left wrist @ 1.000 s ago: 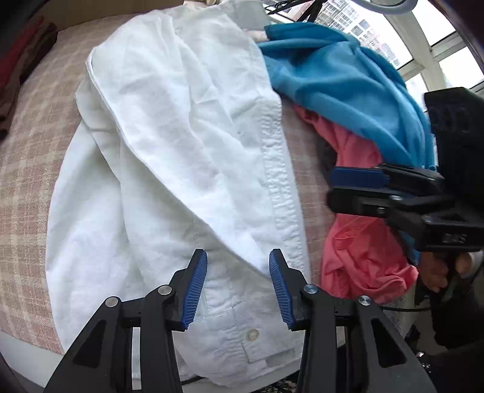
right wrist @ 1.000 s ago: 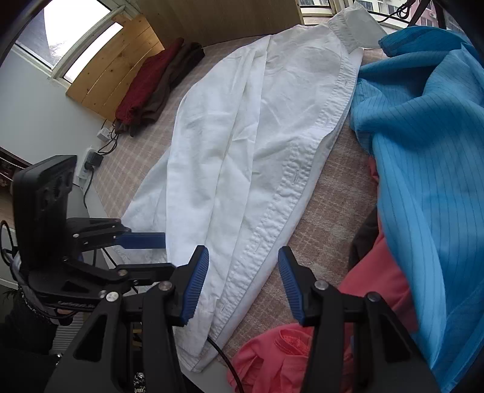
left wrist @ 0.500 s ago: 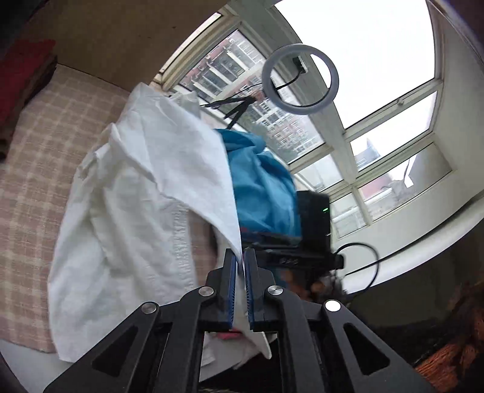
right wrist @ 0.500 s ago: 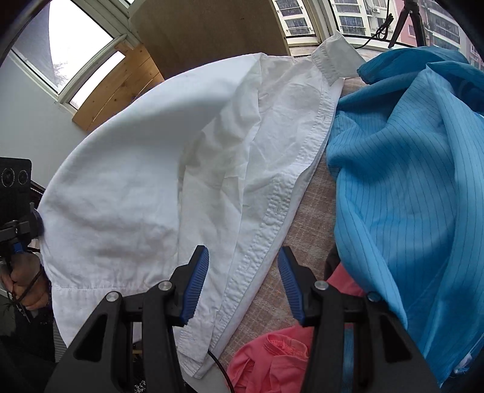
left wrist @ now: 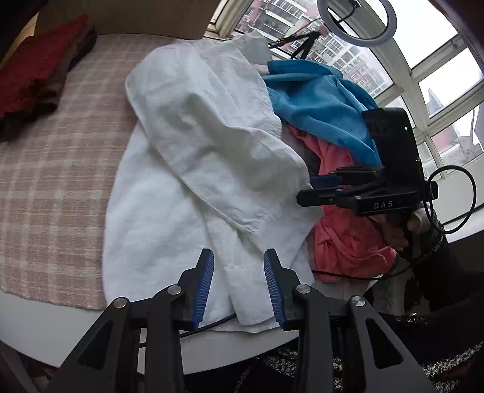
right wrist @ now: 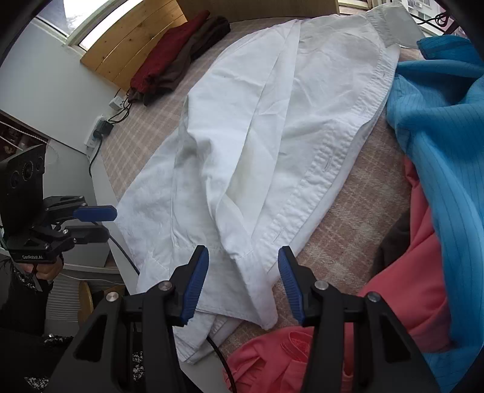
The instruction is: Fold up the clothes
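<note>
A white button shirt (left wrist: 187, 169) lies lengthwise on the checked cloth, its right half folded over the middle, collar at the far end. My left gripper (left wrist: 239, 287) hangs open just above the shirt's near hem, nothing between its blue pads. In the right wrist view the same white shirt (right wrist: 257, 145) spreads ahead, and my right gripper (right wrist: 243, 285) stands open over the near hem corner. The right gripper's body (left wrist: 363, 193) shows at the shirt's right edge in the left wrist view. The left gripper (right wrist: 90, 217) appears off the table's left side in the right wrist view.
A blue garment (left wrist: 320, 99) and a pink garment (left wrist: 341, 229) are heaped right of the shirt. Folded red and brown clothes (left wrist: 39, 72) sit at the far left. The checked cloth (left wrist: 54, 187) ends at the white table rim near me. A ring light (left wrist: 357, 21) stands by the windows.
The left gripper had shut on the shirt's edge and lifted it; it has since laid that half over the shirt, let go and opened. The right gripper stayed open.
</note>
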Tool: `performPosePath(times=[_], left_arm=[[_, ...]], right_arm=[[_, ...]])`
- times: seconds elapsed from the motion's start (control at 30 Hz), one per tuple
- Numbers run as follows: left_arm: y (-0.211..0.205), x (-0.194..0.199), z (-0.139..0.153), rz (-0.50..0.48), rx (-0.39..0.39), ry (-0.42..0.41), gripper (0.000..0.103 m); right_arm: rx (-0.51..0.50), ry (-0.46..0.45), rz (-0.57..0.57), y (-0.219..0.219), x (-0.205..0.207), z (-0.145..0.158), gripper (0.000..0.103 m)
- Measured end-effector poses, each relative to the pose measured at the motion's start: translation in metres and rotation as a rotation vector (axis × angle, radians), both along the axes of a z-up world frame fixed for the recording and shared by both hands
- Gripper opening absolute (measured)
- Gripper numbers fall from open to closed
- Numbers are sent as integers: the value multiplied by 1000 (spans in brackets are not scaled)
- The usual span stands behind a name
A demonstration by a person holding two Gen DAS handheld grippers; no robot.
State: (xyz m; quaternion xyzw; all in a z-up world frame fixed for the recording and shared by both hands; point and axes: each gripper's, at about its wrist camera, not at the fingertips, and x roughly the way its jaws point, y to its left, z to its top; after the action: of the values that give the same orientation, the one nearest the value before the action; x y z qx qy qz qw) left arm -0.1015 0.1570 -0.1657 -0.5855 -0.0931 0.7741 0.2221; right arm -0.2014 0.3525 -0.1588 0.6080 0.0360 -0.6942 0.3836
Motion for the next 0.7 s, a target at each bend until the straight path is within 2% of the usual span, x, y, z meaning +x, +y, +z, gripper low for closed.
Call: performPosePath(times=[0.03,0.07,0.1,0.17,0.23,0.33,0.37,0.4,0.47,0.57,0.67,0.7], left_arm=[[4,2,-2,-9,-9,-3,33],[8,4,-4,-18,-18,-6,33],[11,6,-7,-28,-27,-9,33],[5,11,-2,-18,-27,3,33],[-5,16,4,-1,-22,18,33],[-20,23,13,23,-15,38,37],[-23,24,13,28,-13,38,37],[-23,25,13,26,-18,37,37],[-19,25,9,15,-39,33,37],[-13,26,4,0,-52,24,37],[-4,29,0,-15,-62,18,37],[-1,30,0,-21,-66,20,37]], right_arm=[[10,1,12,-2,2,-3,46],[14,-1,19,-4,4,-4,27],[3,-18,20,-4,4,-3,4],[-32,-62,20,-5,6,1,4],[-183,-194,6,-1,8,12,4],[-456,-423,-92,13,12,15,3],[-493,-469,-130,16,15,8,3],[-484,-493,-159,18,18,-3,3],[-395,-501,-213,22,24,-28,3],[-328,-601,-334,40,26,-66,3],[-297,-613,-336,45,26,-72,3],[-327,-629,-333,45,28,-67,3]])
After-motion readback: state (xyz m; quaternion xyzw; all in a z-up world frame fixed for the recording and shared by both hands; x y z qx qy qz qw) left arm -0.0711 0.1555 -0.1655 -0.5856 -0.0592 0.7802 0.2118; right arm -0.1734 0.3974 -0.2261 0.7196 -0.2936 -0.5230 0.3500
